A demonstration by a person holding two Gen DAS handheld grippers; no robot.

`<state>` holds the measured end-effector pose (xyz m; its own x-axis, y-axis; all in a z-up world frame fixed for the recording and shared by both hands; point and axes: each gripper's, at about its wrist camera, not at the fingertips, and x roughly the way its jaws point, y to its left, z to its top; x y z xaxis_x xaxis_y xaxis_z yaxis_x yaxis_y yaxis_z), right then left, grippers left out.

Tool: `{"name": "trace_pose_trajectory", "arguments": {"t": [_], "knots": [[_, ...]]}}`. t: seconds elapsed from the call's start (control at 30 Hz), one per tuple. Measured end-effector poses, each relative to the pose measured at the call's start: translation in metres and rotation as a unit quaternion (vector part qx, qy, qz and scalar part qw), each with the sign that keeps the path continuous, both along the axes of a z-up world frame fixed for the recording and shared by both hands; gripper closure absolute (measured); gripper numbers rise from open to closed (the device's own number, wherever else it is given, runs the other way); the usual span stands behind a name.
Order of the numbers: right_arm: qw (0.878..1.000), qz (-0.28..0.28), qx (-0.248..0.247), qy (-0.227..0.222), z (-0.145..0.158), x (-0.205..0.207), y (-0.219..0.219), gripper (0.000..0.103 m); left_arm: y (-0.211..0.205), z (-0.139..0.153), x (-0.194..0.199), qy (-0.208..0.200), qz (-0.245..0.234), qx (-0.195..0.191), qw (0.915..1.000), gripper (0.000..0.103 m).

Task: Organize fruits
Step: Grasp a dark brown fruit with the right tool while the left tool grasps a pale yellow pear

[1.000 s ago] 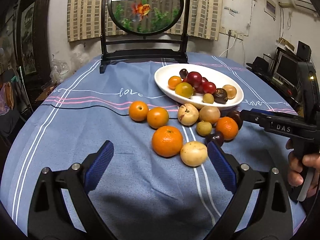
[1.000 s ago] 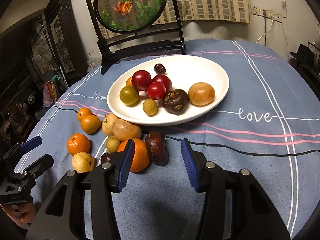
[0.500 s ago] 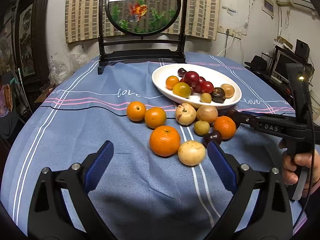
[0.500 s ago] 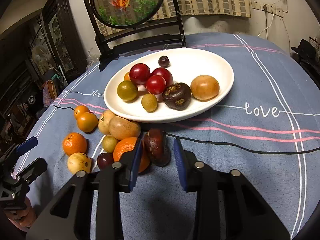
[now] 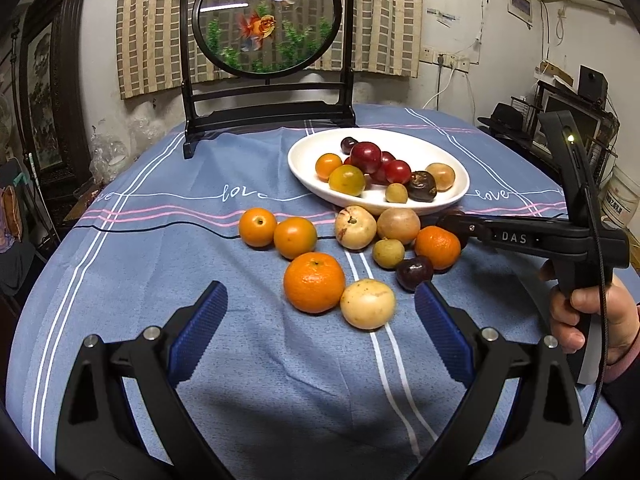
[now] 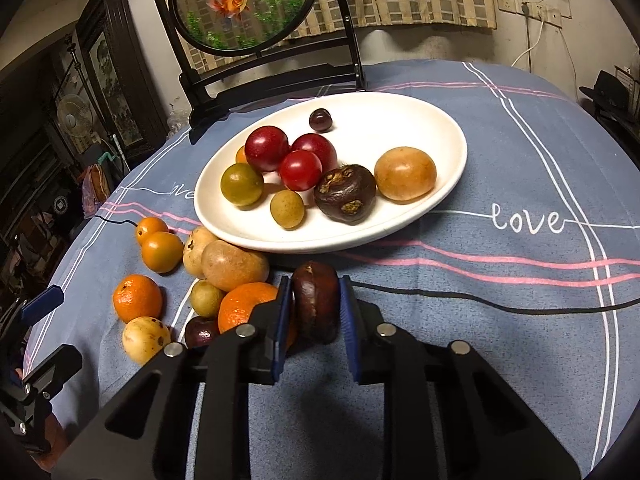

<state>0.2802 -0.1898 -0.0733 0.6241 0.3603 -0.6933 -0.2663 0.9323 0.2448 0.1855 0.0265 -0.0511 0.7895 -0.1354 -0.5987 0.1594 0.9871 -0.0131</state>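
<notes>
Two blue-padded jaws of right gripper (image 6: 312,312), spread a second ago, now pinch dark brown oval fruit (image 6: 315,305); next, white oval plate (image 6: 448,128). Left gripper (image 5: 320,328) spread, idle.

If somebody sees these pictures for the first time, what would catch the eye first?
Probably the white plate of red, green and brown fruits at mid-table, with oranges and pale fruits loose on the blue cloth before it. Then the right gripper, shut on a dark brown fruit beside the plate, and the goldfish screen behind.
</notes>
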Motion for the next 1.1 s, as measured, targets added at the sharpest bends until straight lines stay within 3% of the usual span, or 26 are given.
{"name": "trace_pose_trajectory", "arguments": {"t": [0.23, 0.3, 0.37, 0.47, 0.77, 1.1], "knots": [[0.999, -0.016, 0.047, -0.02, 0.02, -0.011, -0.019, 0.08, -0.015, -0.002, -0.002, 0.009, -0.058, 0.006, 0.9983, 0.011], [0.998, -0.021, 0.056, -0.023, 0.024, -0.013, -0.022, 0.08, -0.019, -0.005, 0.001, 0.023, -0.072, 0.006, 0.9971, 0.019], [0.998, -0.024, 0.061, -0.017, 0.024, -0.012, -0.024, 0.08, -0.021, -0.012, 0.01, 0.053, -0.082, 0.001, 0.9952, 0.038], [0.997, -0.023, 0.069, -0.006, 0.023, -0.012, -0.024, 0.08, -0.019, -0.021, 0.02, 0.087, -0.077, -0.011, 0.9932, 0.057], [0.997, -0.016, 0.079, -0.006, 0.028, -0.016, -0.023, 0.08, -0.027, -0.03, 0.031, 0.108, -0.074, 0.001, 0.9914, 0.058], [0.996, -0.012, 0.086, -0.007, 0.031, -0.017, -0.023, 0.08, -0.05, -0.033, 0.038, 0.082, -0.073, 0.059, 0.9921, 0.058]]}}
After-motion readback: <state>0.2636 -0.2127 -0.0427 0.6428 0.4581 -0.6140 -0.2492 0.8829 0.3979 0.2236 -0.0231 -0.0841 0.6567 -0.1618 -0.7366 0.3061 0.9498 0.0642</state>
